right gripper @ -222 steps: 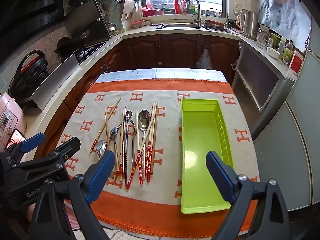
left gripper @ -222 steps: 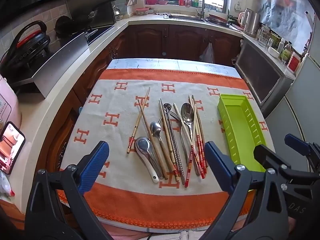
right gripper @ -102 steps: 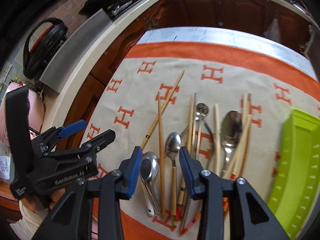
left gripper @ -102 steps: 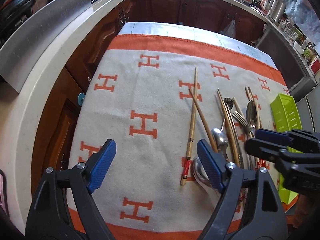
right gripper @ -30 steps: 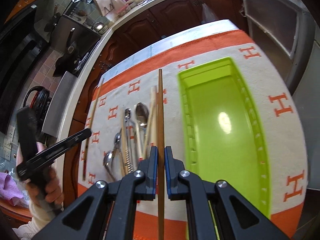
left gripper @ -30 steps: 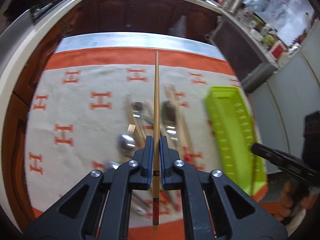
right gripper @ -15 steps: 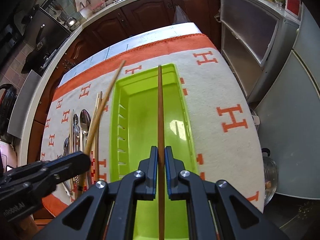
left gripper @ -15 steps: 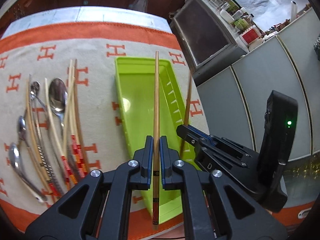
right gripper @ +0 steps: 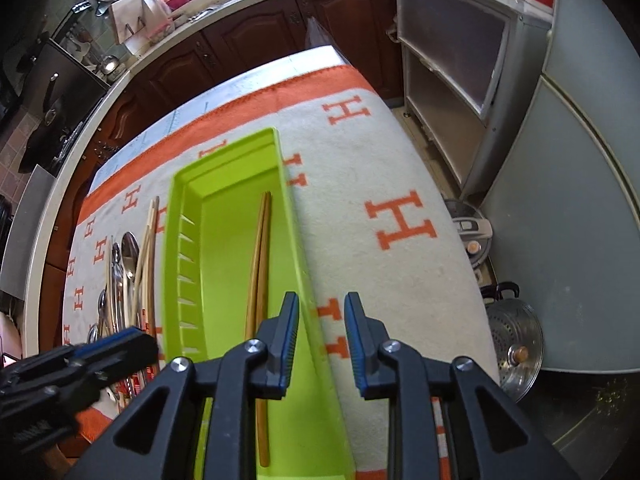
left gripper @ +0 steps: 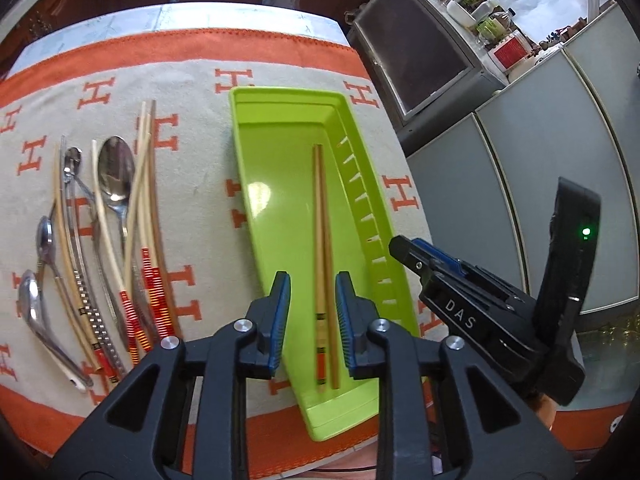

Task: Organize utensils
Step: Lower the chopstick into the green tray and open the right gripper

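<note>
Chopsticks (left gripper: 322, 240) paired in green tray (left gripper: 276, 128); both tools agape (empty); spoons (left gripper: 116, 172) lie left.

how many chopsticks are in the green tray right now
2. Both chopsticks lie side by side, lengthwise, on the floor of the green tray, toward its slotted wall. The open left tool hovers above their banded ends. None looks hidden.

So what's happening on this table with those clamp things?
A person is sorting cutlery with two hand-held grippers. A pair of wooden chopsticks lies in the green tray. The left gripper and right gripper are both open and empty above it. Spoons and more chopsticks wait on the cloth beside the tray.
</note>
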A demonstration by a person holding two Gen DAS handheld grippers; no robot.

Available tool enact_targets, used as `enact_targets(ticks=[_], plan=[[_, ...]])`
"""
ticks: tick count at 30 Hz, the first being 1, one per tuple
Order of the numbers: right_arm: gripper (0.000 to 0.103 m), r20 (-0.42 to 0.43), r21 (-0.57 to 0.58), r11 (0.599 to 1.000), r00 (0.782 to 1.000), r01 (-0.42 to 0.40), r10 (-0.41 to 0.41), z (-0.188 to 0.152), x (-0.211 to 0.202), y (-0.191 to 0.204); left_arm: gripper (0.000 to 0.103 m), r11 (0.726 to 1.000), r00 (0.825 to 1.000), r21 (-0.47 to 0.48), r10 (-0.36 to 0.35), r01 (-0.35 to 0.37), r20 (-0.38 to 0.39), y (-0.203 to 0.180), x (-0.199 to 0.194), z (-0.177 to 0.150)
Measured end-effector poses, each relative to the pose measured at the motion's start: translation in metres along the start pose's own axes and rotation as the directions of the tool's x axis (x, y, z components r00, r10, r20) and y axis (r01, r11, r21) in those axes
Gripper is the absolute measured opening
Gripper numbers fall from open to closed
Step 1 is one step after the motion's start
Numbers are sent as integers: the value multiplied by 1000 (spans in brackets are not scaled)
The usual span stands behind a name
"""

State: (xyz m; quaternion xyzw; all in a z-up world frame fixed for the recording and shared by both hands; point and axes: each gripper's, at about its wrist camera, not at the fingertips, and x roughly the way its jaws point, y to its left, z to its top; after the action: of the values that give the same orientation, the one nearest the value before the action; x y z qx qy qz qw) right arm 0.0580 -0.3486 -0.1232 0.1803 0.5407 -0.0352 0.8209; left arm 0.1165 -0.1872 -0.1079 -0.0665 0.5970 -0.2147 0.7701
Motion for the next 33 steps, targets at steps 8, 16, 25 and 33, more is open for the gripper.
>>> enact_targets(ticks=[8, 16, 25, 33], plan=[[8, -30, 92, 993, 997, -71, 74, -11, 2, -2, 20, 996, 993, 11, 86, -87, 78, 35, -47, -5], [7, -54, 93, 992, 994, -87, 92, -15, 5, 18, 20, 962, 930, -66, 274, -266, 245, 92, -98, -12], [15, -46, 68, 997, 998, -35, 39, -18, 1, 38, 20, 908, 863, 6, 396, -418, 314, 107, -112, -45], [17, 40, 19, 1000, 999, 18, -18, -23, -29, 59, 20, 936, 910, 31, 332, -350, 248, 120, -113, -72]])
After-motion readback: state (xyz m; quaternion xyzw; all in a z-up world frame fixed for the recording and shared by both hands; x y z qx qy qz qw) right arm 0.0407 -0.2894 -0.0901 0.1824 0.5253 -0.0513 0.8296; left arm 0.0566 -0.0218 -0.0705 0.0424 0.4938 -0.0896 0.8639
